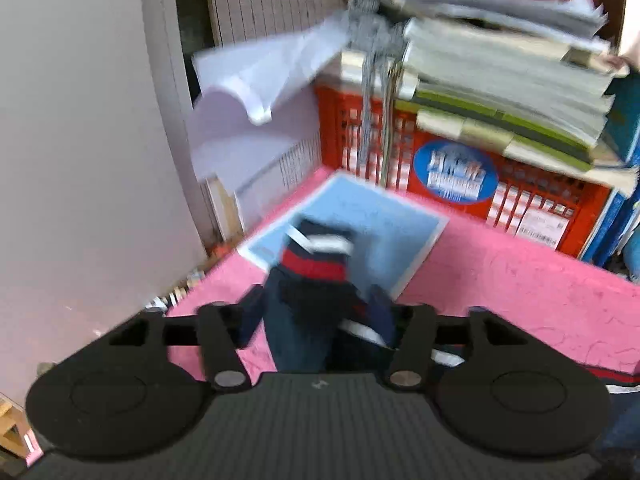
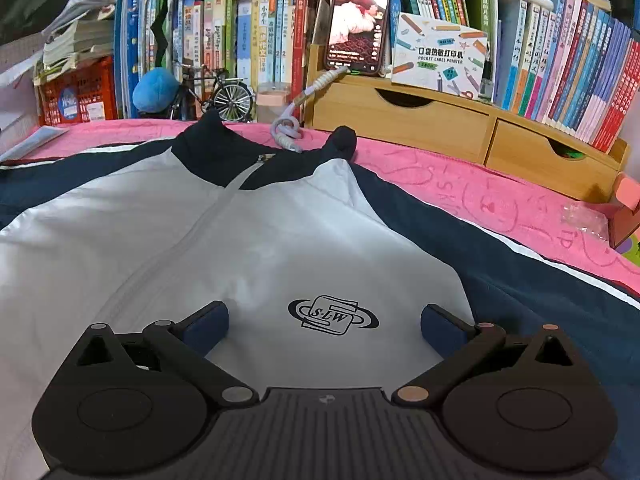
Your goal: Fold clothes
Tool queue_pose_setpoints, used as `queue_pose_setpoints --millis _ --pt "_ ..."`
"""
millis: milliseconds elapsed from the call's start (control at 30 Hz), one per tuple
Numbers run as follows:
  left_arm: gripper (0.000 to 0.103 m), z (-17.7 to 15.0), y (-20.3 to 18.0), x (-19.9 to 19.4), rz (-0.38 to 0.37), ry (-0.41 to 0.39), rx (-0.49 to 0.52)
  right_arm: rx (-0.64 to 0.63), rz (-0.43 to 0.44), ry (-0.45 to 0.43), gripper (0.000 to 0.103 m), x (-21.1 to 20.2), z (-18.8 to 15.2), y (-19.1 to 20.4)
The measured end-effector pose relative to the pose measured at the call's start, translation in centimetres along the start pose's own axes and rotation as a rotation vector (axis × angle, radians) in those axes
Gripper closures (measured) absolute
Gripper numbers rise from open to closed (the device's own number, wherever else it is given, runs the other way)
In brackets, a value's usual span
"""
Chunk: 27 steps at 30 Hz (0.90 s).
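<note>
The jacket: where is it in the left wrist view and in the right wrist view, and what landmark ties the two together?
Left wrist view: a bunched navy, red and white part of the jacket sits low in the centre, inside the left claw.
Right wrist view: the jacket lies spread across the lower and middle picture, its white chest under the open right claw.
Shared landmark: the red crate with a blue oval label.

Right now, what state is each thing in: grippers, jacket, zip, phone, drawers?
Left gripper: shut on the jacket's striped sleeve, lifted off the pink cover.
Right gripper: open, over the jacket's white chest.
Jacket: spread front up, not yet folded.
Zip: closed up to the collar.
Phone: propped upright, screen on.
Drawers: both shut.
</note>
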<state>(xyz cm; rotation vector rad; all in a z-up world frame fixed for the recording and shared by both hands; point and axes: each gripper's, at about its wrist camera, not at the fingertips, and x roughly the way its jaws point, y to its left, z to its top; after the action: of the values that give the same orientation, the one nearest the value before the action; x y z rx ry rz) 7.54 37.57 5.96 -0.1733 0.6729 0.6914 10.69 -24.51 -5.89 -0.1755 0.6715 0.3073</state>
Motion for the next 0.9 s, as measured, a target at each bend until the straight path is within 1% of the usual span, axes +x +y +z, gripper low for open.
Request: queue_pose_setpoints --millis 33,67,100,133,167,267,300,367,400,433,467,500,533,567,600,633,667,700,733,767,833,867,900 --pt "0.034 0.0 0.1 -0.9 -0.044 -0.040 0.022 0.001 0.000 0.000 0.000 0.0 0.0 0.0" --pt "0.033 0.0 0.1 -1.6 -0.085 -0.075 0.046 0.001 0.000 0.000 0.000 0.0 0.0 0.0" --pt "0.031 -0.3 -0.4 -1.5 -0.088 -0.074 0.087 0.001 0.000 0.000 0.000 0.0 0.0 0.0" --pt "0.025 -0.5 -0.9 -1.3 -0.091 -0.072 0.127 0.001 0.000 0.000 0.000 0.0 0.0 0.0" --pt "0.023 -0.7 -1.4 -1.1 -0.094 -0.070 0.167 0.000 0.000 0.000 0.000 0.0 0.0 0.0" --pt "0.024 -1.4 -2.9 -0.5 -0.096 -0.063 0.284 0.000 0.001 -0.001 0.000 0.0 0.0 0.0" --pt "0.024 -1.5 -3.0 0.9 -0.027 -0.034 0.291 -0.001 0.001 -0.001 0.000 0.0 0.0 -0.1" --pt "0.023 -1.5 -3.1 3.5 0.079 0.009 0.283 -0.002 0.001 -0.002 0.000 0.0 -0.1 -0.1" --pt "0.021 -1.7 -3.1 4.5 0.110 0.026 0.282 -0.003 0.000 -0.002 0.000 0.0 -0.1 -0.1" --pt "0.015 -1.8 -3.2 5.5 0.137 0.041 0.280 -0.003 -0.001 -0.002 0.000 0.0 -0.1 -0.1" --pt "0.012 -2.0 -3.1 5.6 0.126 0.048 0.262 -0.002 0.000 -0.002 0.000 0.0 -0.1 -0.1" --pt "0.012 -2.1 -3.1 5.8 0.114 0.055 0.244 -0.001 0.000 -0.001 0.000 0.0 0.0 -0.2" --pt "0.018 -2.2 -3.0 5.9 0.103 0.062 0.226 0.002 0.002 0.000 0.000 0.1 0.0 -0.2" --pt "0.050 -2.3 -2.9 6.1 0.092 0.069 0.208 0.006 0.005 0.001 0.000 0.1 0.0 -0.3" --pt "0.069 -2.5 -2.9 6.2 0.080 0.077 0.190 0.011 0.007 0.003 0.000 0.2 0.0 -0.4" --pt "0.082 -2.6 -2.8 6.4 0.069 0.084 0.171 0.016 0.009 0.005 0.000 0.2 0.0 -0.4" --pt "0.090 -2.7 -2.7 6.4 0.052 0.089 0.150 0.020 0.010 0.006 0.000 0.2 0.0 -0.5" --pt "0.096 -2.0 -2.4 5.7 -0.026 0.077 0.089 0.025 0.011 0.008 0.000 0.3 0.0 -0.5" --pt "0.102 -1.2 -2.0 4.7 -0.155 0.068 0.003 0.028 0.011 0.009 0.000 0.3 0.0 -0.5" --pt "0.102 -0.4 -1.6 3.4 -0.284 0.049 -0.082 0.030 0.011 0.009 0.000 0.3 0.0 -0.5" --pt "0.102 1.4 -0.8 0.5 -0.602 -0.017 -0.238 0.031 0.010 0.009 0.000 0.3 0.0 -0.5" --pt "0.102 2.2 -0.3 -0.9 -0.781 -0.054 -0.294 0.031 0.009 0.009 0.000 0.3 0.0 -0.4" --pt "0.101 2.9 0.1 -2.4 -0.925 -0.099 -0.325 0.031 0.009 0.009 0.000 0.3 0.0 -0.4"
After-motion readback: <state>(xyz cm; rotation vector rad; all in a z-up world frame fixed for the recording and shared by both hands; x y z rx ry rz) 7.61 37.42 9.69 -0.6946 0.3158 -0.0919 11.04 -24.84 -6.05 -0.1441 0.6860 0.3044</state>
